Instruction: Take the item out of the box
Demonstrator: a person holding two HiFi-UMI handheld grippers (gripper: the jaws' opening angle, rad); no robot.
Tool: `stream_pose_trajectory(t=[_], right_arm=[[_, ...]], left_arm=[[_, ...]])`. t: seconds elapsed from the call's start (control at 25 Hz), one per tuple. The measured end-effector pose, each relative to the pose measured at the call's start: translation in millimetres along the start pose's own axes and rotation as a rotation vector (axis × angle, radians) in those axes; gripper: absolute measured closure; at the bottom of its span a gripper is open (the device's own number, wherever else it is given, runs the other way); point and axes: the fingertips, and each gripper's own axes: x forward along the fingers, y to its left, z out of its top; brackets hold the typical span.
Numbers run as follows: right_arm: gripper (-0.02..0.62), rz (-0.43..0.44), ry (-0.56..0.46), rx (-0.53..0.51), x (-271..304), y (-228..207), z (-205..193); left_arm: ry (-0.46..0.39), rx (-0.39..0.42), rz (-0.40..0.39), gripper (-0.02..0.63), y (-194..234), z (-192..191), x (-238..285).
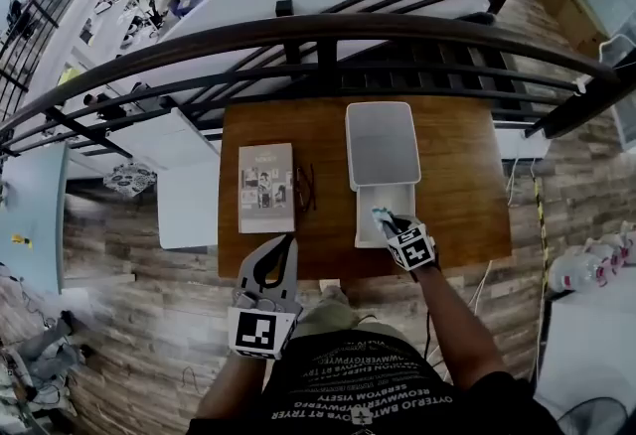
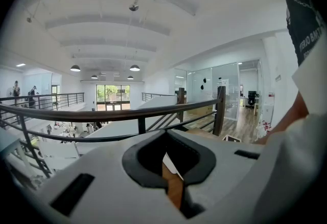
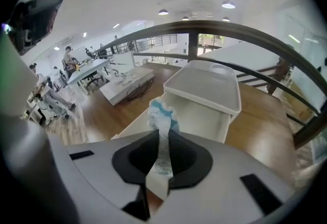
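The site is a mezzanine floor bounded by a dark metal railing [image 1: 328,31], with an open-plan office visible below it. Against the railing stands a brown wooden table [image 1: 457,175].

On the table lies a white rectangular box [image 1: 366,224], open, its near end close to the table's front edge. A white tray-like lid [image 1: 383,145] lies just beyond it, touching or overlapping its far end. A grey rectangular booklet [image 1: 266,187] lies to the left, with a pair of dark-framed spectacles [image 1: 304,187] just beside it.

The left gripper [image 1: 286,242] is held low at the table's front edge, well apart from the box. Its jaws are together with nothing between them.

The right gripper [image 3: 159,138] is clamped on the task's item, a thin white packet with blue print [image 3: 161,115]. The packet is pinched by its lower part and stands up out of the jaws. In the head view it hangs over the near part of the open box, not yet carried clear.

Assessed risks: the packet appears soft and is held by a narrow strip, so a quick lift could let it slip and fall back inside. The box is unrestrained, and any snag on its wall could drag it towards the table edge.
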Motion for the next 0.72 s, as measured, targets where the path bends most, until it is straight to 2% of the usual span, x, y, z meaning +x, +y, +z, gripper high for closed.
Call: stream_pose_trajectory(t=[0.28, 0.72], right_arm=[[0.557, -0.017, -0.113, 0.064, -64, -2, -13], [0.558, -0.056, -0.32, 0.073, -179, 4, -16]], left_arm=[[-0.011, 0.014, 0.006, 0.6, -29, 4, -24], [-0.09, 0.011, -0.001, 0.6, -78, 25, -61]])
